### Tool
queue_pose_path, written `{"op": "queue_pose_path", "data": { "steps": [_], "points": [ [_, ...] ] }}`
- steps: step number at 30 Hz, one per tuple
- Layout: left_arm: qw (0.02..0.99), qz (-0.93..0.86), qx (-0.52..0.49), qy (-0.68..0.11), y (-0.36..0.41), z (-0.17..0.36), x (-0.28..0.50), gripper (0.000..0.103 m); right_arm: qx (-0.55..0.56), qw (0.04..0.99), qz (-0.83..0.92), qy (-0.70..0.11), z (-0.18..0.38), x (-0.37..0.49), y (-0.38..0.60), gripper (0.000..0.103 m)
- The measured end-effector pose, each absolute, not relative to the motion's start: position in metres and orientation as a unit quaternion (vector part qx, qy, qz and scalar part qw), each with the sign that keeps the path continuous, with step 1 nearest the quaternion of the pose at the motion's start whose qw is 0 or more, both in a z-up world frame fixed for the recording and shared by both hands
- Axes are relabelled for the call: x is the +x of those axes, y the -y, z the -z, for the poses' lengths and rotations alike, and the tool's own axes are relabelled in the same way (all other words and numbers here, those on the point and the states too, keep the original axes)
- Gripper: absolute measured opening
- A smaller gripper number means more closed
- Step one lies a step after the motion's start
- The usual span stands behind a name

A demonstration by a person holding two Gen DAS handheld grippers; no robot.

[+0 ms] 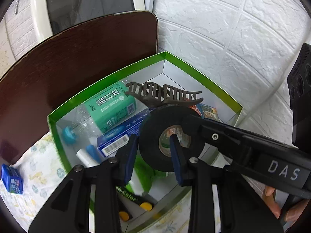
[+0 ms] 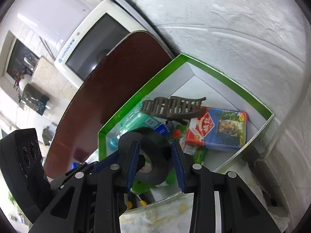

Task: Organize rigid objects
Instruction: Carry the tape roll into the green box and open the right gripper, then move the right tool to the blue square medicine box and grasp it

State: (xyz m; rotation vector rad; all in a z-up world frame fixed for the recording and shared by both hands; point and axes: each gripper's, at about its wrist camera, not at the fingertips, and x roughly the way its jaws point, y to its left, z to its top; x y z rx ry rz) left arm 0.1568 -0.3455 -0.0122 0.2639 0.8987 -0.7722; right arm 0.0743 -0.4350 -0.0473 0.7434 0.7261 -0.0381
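A black tape roll point(image 1: 153, 134) hangs over the green-rimmed box point(image 1: 194, 68). My left gripper point(image 1: 153, 151) is shut on its ring wall, one pad outside and one in the hole. My right gripper point(image 2: 155, 161) straddles the same tape roll point(image 2: 155, 141) with its pads on both flat faces; whether it presses on them is unclear. In the box lie a brown hair claw point(image 1: 163, 93), a water bottle with a green label point(image 1: 108, 108), a blue carton point(image 1: 116, 141) and a card pack point(image 2: 215, 130).
A dark wooden board point(image 1: 77, 62) stands behind the box, with a white monitor point(image 1: 87, 3) behind it. A white textured wall point(image 1: 233, 38) is on the right. A small blue box point(image 1: 11, 178) lies on the patterned cloth point(image 1: 42, 167) at the left.
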Motion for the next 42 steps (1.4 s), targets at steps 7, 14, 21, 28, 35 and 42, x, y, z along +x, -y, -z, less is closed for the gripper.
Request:
{"op": "queue_pose_path", "data": {
  "steps": [7,14,21,28,35,42],
  "points": [
    [0.813,0.382,0.115,-0.425,0.358,0.015,0.165,0.034,0.365,0.865,0.040,-0.342,0.056,0.076,0.449,0.038],
    [0.822,0.371,0.109,-0.418,0.330,0.006,0.159,0.035,0.362,0.864,0.065,-0.343,0.060,0.078,0.443,0.037],
    [0.852,0.318,0.078,-0.408,0.262,-0.005,0.166,0.042,0.326,0.888,0.104,-0.307,0.034,0.070,0.419,0.037],
    [0.876,0.215,0.013,-0.431,0.151,0.009,0.190,0.044,0.270,0.904,-0.001,-0.332,0.017,0.100,0.343,0.037],
    [0.886,0.118,-0.053,-0.445,0.038,0.035,0.200,0.051,0.225,0.890,-0.094,-0.386,0.024,0.139,0.250,0.042],
    [0.876,0.097,-0.096,-0.463,-0.021,0.064,0.219,0.053,0.190,0.868,-0.150,-0.434,0.038,0.188,0.165,0.050]
  ]
}}
